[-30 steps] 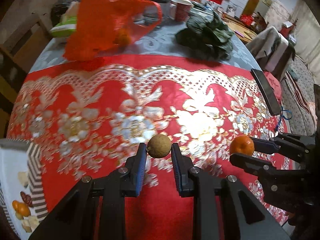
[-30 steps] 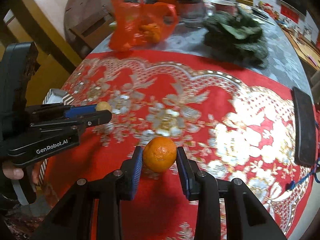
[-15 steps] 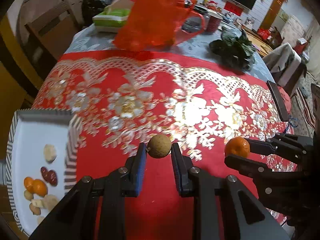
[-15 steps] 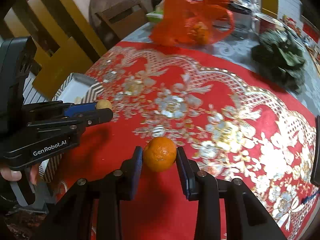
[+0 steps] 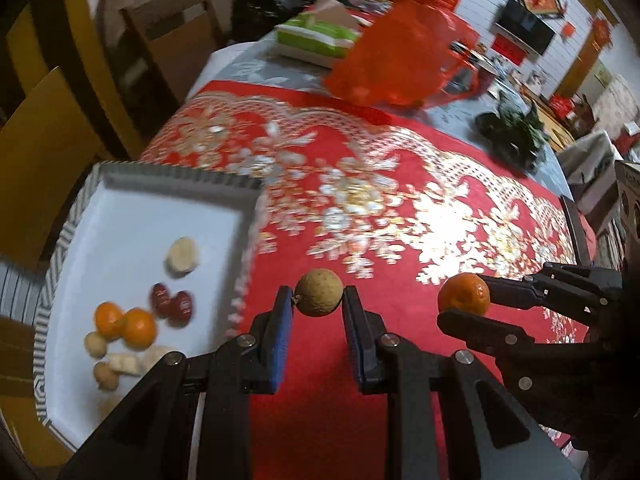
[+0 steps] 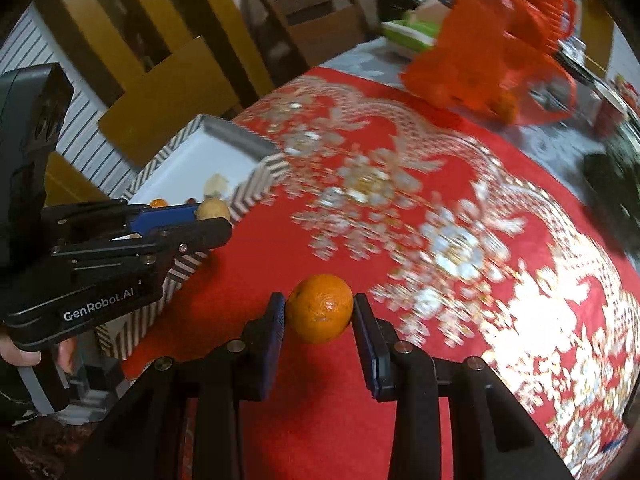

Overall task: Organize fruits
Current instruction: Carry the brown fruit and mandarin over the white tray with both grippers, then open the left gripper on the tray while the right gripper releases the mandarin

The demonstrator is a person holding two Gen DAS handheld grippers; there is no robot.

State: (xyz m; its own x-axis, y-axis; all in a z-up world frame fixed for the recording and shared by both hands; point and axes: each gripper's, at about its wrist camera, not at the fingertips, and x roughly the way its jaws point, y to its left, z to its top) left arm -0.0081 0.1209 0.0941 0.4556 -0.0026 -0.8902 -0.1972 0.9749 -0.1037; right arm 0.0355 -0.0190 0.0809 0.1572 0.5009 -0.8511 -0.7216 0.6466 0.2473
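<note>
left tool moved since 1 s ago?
Yes. The left tool, shut on the brown fruit, has swung left toward the striped tray, which now fills far more of the left wrist view.

Left hand-held gripper (image 5: 316, 312) clamps brown fruit (image 5: 319, 292) beside tray (image 5: 160, 216).

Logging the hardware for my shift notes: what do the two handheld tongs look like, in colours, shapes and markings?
Both are matte black plastic with angular, strut-like arms and silver round screw heads. The left tongs and right tongs have flat fingers lined with blue ribbed pads. The left unit's body shows white "GenRobot.AI" lettering in the right wrist view. No cables or sleeves are visible.
</note>
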